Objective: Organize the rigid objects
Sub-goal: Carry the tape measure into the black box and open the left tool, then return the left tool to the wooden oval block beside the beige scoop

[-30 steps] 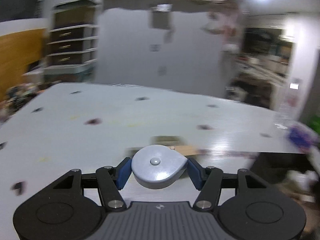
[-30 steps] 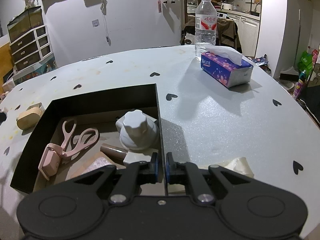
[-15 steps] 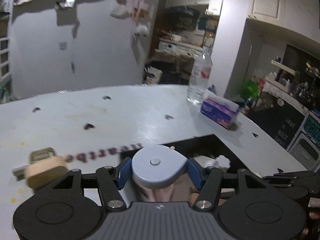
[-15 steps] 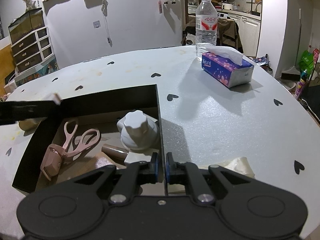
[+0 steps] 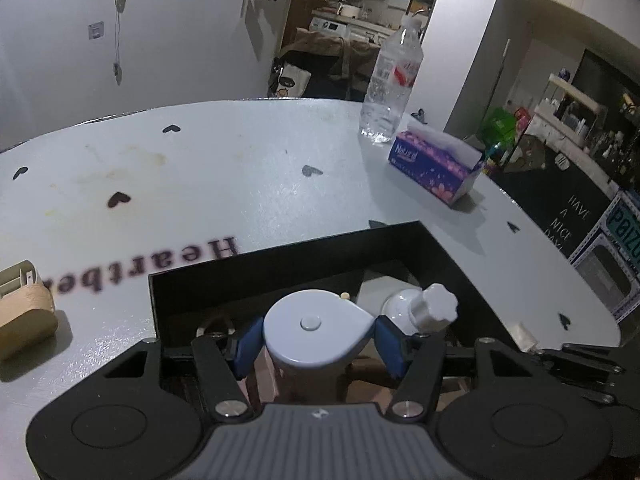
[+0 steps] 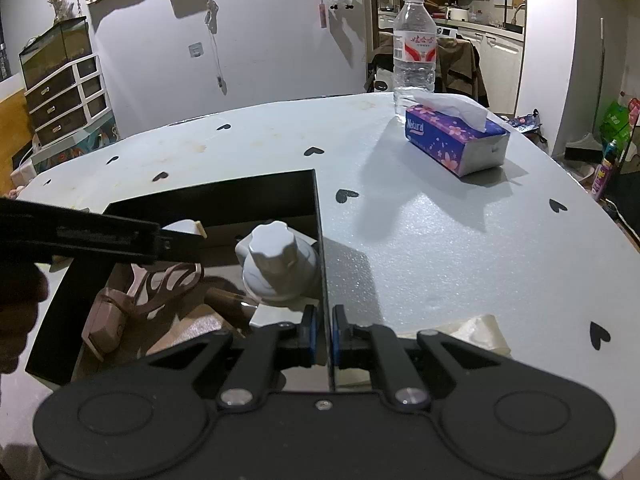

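Observation:
My left gripper [image 5: 318,344] is shut on a grey-blue tape measure [image 5: 312,324] and hangs over the left part of the black box [image 5: 280,272]. In the right wrist view, that gripper [image 6: 172,240] reaches in from the left with the tape measure [image 6: 182,227] at its tip. My right gripper [image 6: 323,330] is shut on the box's thin right wall [image 6: 320,240]. Inside the box lie a white knob-lidded jar [image 6: 276,264], pink scissors [image 6: 160,280], a pink device [image 6: 106,320] and a brown tube [image 6: 228,300].
A beige object [image 5: 24,312] sits on the table left of the box. A tissue box [image 6: 456,140] and a water bottle [image 6: 414,56] stand at the far right. Crumpled clear plastic [image 6: 480,328] lies near my right gripper. A drawer unit [image 6: 64,96] stands beyond the table.
My left gripper swung right across the table with the tape measure and now hangs over the box, entering the right wrist view. The right gripper has not moved.

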Tool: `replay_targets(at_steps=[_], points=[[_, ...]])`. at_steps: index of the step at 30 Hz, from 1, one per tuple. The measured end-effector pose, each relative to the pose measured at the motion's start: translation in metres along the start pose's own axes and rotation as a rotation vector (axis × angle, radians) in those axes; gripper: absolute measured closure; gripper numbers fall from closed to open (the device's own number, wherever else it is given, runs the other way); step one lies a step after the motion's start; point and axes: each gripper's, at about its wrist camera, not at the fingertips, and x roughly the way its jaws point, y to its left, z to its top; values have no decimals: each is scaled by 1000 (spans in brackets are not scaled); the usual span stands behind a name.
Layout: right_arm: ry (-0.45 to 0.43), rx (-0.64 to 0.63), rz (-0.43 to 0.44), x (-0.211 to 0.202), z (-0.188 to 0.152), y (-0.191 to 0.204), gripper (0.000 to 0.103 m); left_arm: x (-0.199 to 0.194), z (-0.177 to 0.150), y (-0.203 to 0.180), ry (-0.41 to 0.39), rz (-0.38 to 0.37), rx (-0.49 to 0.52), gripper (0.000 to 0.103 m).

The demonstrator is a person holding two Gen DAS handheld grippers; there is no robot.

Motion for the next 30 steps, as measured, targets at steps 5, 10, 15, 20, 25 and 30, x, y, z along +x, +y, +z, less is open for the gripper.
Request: replay_targets(at_steps=[5,10,15,20,25,30], points=[[0,1,0,0,0,0,95,5,2,2,-11,18,-3,33],[-1,6,2,-1,0,0,95,1,-1,1,-12,2,-8,21],[-1,8,2,0,0,0,95,-7,-6,-3,-8,-19,9,20],[-2,8,2,0,0,0,95,-15,-9,-8,-17,-30,22,19],[-1,9,1,0,0,-1,95,-23,-11,-12,-26,-37,33,16],[-1,9,2,0,0,-1,95,-34,-12,-16,-40,-44,48,10]])
